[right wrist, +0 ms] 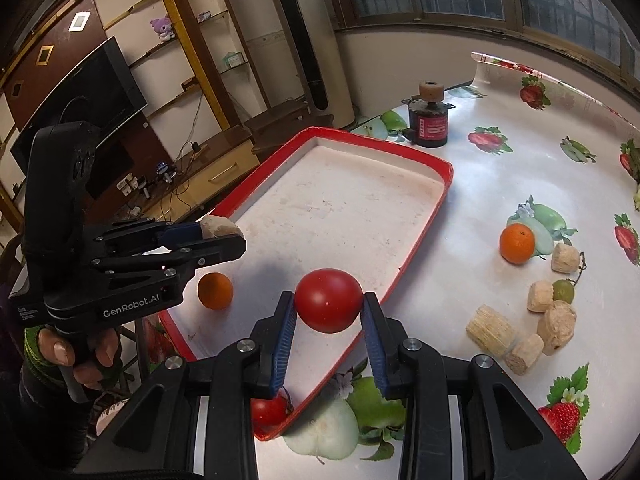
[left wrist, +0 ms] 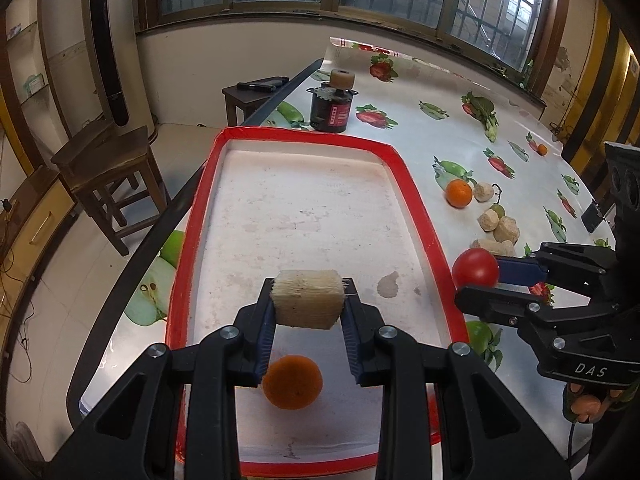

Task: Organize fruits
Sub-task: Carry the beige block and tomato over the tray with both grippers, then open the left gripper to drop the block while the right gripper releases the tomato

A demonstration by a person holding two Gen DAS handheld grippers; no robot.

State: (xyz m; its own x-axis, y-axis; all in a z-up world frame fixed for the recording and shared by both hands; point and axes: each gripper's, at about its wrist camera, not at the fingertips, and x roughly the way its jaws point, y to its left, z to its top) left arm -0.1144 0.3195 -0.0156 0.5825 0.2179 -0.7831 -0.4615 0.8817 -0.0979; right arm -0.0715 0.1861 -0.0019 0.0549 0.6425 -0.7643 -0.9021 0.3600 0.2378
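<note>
A red-rimmed white tray [left wrist: 416, 208] [right wrist: 424, 208] lies on the table. My left gripper [left wrist: 308, 298] [right wrist: 224, 236] is shut on a pale fibrous block [left wrist: 307, 298] [right wrist: 220, 227] held above the tray. An orange [left wrist: 292, 382] [right wrist: 215, 290] rests inside the tray beneath it. My right gripper [right wrist: 329, 300] [left wrist: 478, 278] is shut on a red tomato [right wrist: 329, 300] [left wrist: 476, 268] over the tray's right rim. On the cloth to the right lie a second orange [left wrist: 459, 193] [right wrist: 517, 244], a green grape [right wrist: 563, 290] and several pale blocks [right wrist: 490, 330] [left wrist: 506, 230].
A dark jar with a cork-like top [left wrist: 333, 106] [right wrist: 431, 122] stands beyond the tray's far end. The tablecloth [left wrist: 440, 136] is printed with fruit pictures. A wooden stool [left wrist: 108, 168] stands on the floor left of the table. A hand [right wrist: 76, 356] holds the left gripper's handle.
</note>
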